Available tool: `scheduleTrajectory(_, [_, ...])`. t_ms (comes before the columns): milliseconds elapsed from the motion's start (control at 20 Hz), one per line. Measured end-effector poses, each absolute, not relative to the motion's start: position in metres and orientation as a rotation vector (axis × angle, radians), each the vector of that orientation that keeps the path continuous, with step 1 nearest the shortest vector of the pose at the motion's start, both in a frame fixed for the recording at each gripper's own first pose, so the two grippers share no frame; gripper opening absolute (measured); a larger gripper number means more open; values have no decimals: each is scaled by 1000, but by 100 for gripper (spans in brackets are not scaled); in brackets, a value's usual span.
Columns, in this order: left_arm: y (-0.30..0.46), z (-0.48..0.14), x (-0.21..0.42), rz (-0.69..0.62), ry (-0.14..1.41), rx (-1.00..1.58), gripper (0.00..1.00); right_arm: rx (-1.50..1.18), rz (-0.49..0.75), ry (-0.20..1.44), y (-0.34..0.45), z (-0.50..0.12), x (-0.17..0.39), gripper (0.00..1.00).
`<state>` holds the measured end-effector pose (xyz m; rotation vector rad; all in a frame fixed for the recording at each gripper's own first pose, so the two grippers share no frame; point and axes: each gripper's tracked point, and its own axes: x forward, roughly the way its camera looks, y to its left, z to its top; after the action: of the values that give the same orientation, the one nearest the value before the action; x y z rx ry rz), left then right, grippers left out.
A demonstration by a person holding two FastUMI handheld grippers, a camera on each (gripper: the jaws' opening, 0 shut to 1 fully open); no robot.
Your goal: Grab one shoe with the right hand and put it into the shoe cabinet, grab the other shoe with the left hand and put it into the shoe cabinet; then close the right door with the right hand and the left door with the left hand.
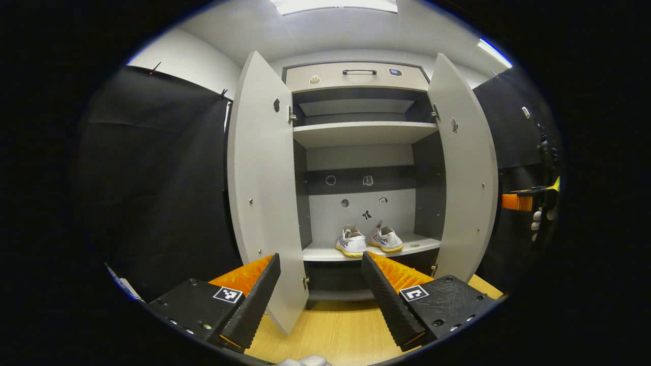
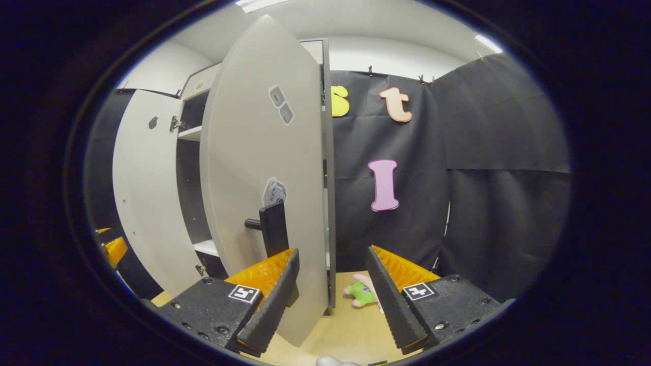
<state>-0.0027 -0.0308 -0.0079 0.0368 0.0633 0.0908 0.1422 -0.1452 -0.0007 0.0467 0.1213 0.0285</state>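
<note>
Two white shoes with yellow soles sit side by side on the lower shelf of the shoe cabinet, toes toward me. Both grey doors stand wide open: the left door and the right door. My left gripper is open and holds nothing, in front of the cabinet, with the left door's lower corner beside its left finger. My right gripper is open by the outer face of the right door, just right of the black handle. The door's lower edge reaches down between its fingers.
A drawer with a black handle tops the cabinet, and an upper shelf sits below it. A green and pink plush toy lies on the wooden floor by the black cloth wall. The right gripper and a gloved hand show far right.
</note>
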Motion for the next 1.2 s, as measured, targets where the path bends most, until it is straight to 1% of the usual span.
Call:
scheduleTrajectory(250, [-4,-8,-11,149,69,50,96,49,118,111,-94,-3,164,88])
scheduleTrajectory(350, [6,-9,-15,171,79,48,96,59,164,119,-74,-5,169,92])
scheduleTrajectory(400, [10,-9,-16,178,80,46,96,59,167,124,-70,-7,170,99])
scheduleTrajectory(500, [19,-9,-17,193,80,49,96,62,163,121,-66,-5,169,99])
scheduleTrajectory(700, [29,-10,-16,203,82,35,96,71,179,111,-51,0,154,99])
scheduleTrajectory(950, [51,-12,-11,211,80,46,96,20,199,84,-28,4,128,100])
scheduleTrajectory(1000, [60,-11,-9,222,76,47,100,15,208,83,-23,3,121,98])
scheduleTrajectory(1050, [73,-11,-6,238,76,44,96,10,212,85,-19,2,117,98])
scheduleTrajectory(1200, [126,-12,6,325,78,64,96,5,219,92,-8,-4,102,100])
